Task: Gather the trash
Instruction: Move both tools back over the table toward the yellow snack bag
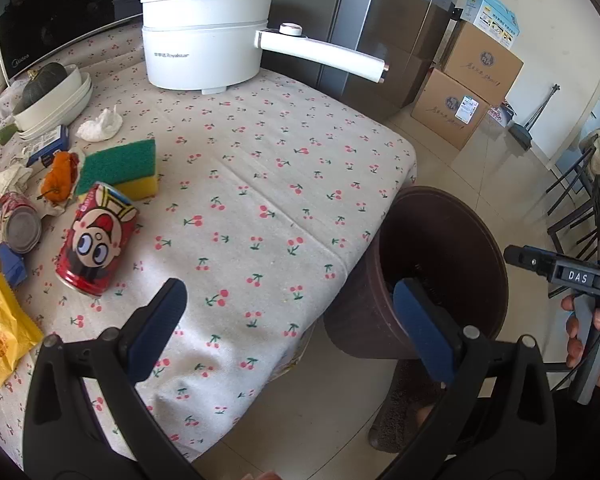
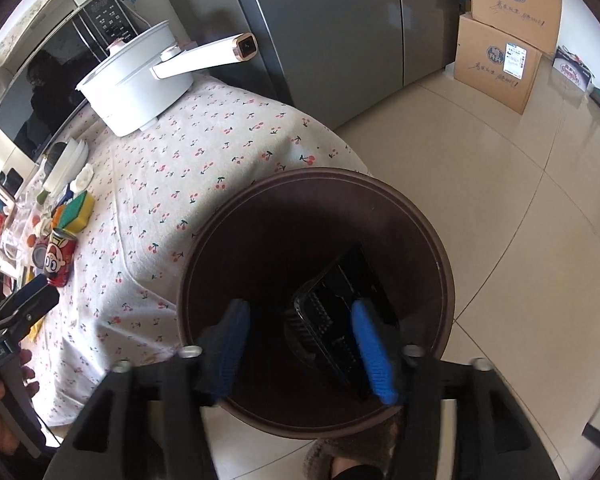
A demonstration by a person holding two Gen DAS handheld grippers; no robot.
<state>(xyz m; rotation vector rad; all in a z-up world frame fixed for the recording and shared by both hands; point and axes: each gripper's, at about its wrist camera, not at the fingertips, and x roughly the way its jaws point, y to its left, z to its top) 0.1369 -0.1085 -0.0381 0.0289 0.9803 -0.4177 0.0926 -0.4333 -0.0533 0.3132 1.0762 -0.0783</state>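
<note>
Round brown plastic bin (image 2: 316, 184), floor beside table (image 1: 284, 152) corner: black ribbed tray (image 2: 336, 312) inside, released. Right gripper (image 2: 306, 344) wide above it. Left gripper (image 1: 288, 320) wide, empty, near red cartoon can (image 1: 96, 240), probably next.

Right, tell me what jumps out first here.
The red cartoon can lies on its side on the cherry tablecloth, beside a green-and-yellow sponge. A big white pot stands at the far end. Off the table's corner, the brown bin holds a black tray.
</note>
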